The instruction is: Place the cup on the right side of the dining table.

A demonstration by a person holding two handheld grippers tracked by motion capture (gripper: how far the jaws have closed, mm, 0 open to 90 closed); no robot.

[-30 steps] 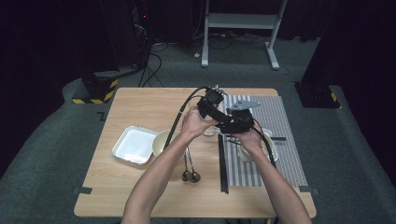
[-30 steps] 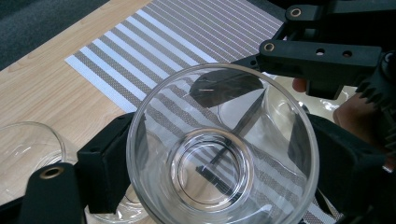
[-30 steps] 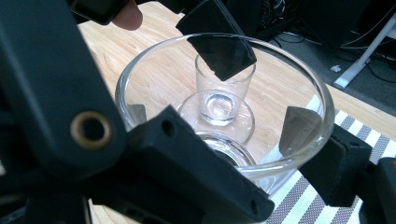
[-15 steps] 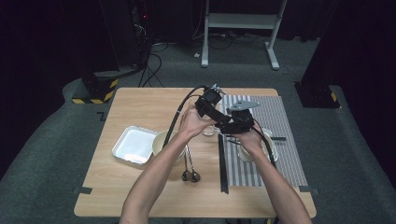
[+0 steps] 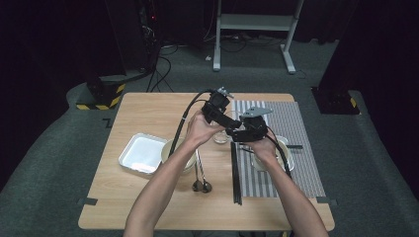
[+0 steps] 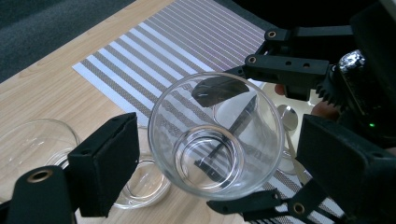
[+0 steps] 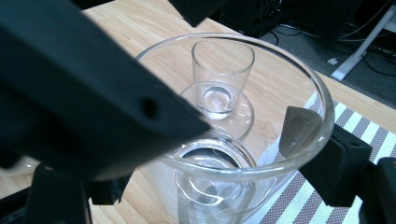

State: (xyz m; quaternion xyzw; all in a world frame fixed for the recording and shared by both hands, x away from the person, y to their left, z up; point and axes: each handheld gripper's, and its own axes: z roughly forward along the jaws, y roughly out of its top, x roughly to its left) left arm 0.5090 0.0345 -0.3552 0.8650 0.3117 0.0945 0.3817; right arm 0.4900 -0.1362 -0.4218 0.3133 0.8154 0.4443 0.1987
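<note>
Nothing has moved: right hand-held gripper grasps glass; left's grip unclear.

Wooden table bears striped mat, white tray, spoons.

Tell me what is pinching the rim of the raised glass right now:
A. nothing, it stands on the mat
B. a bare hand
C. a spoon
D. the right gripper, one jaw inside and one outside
D. In the left gripper view the right gripper pinches the far rim of the glass, one pad showing through its wall, while the glass hangs above the mat.
</note>
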